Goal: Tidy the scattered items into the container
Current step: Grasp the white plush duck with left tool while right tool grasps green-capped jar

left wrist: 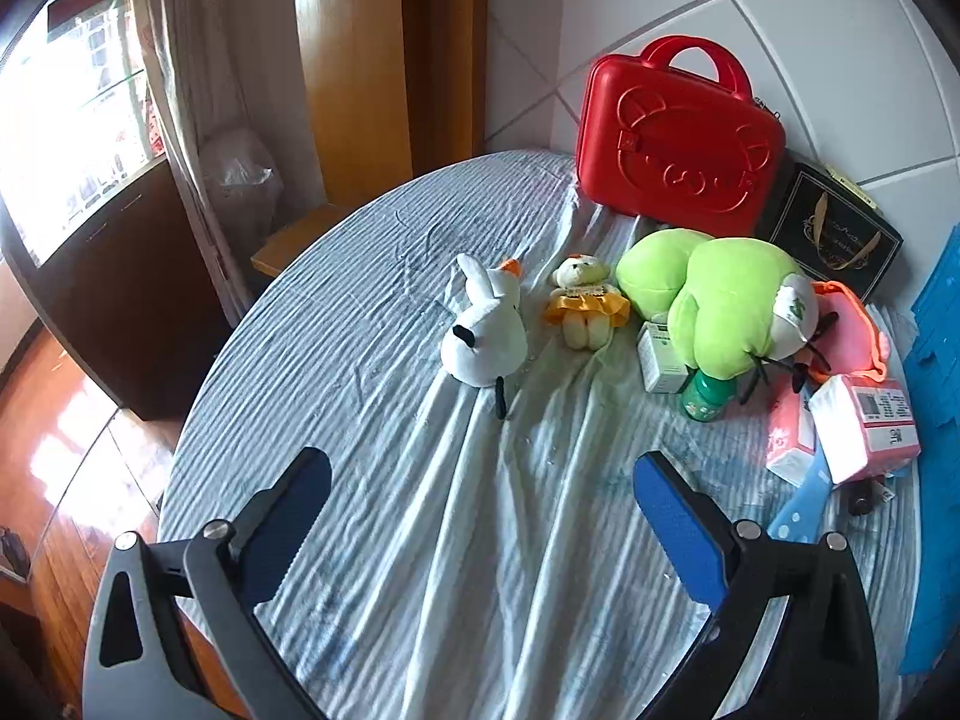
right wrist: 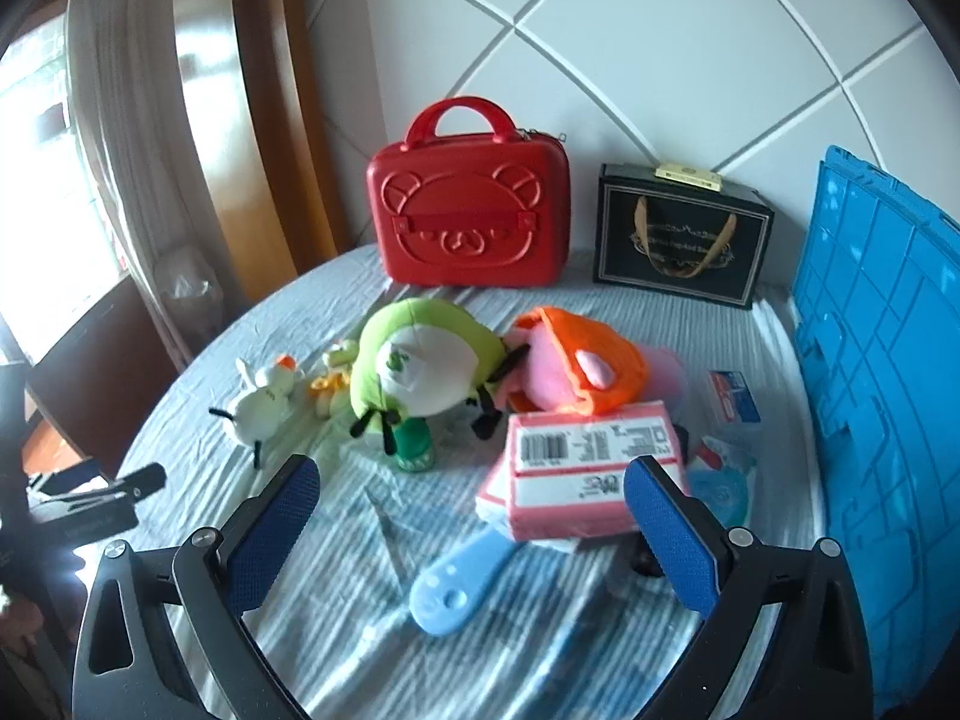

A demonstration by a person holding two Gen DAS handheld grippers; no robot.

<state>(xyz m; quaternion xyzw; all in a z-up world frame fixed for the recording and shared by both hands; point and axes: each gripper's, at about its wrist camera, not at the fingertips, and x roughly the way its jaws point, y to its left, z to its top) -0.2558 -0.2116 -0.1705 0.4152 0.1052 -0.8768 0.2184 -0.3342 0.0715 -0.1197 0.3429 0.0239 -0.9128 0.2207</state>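
Round table [left wrist: 372, 480] under a wrinkled blue-striped cloth [right wrist: 336, 630], against a white tiled wall. Blue plastic crate [right wrist: 876, 396] at the table's right edge, upright, well right of the toys. Red bear-embossed case [left wrist: 678, 138] and black gift box [right wrist: 681, 234] side by side at the back. Green plush [left wrist: 726, 294] mid-table, touching an orange-and-pink plush [right wrist: 576, 372] on its right. Pink tissue packs [right wrist: 576, 474] stacked in front of those, on top of a light blue brush [right wrist: 456, 588]. White plush [left wrist: 486, 330] and small yellow-skirted bear [left wrist: 585, 300] left of the green one, apart. Green bottle [left wrist: 705, 396] and white carton [left wrist: 660, 354] tucked under the green plush. Left gripper [left wrist: 480, 522] jaws spread wide, holding nothing, above bare cloth. Right gripper [right wrist: 471, 516] likewise spread and unloaded, near the tissue packs.
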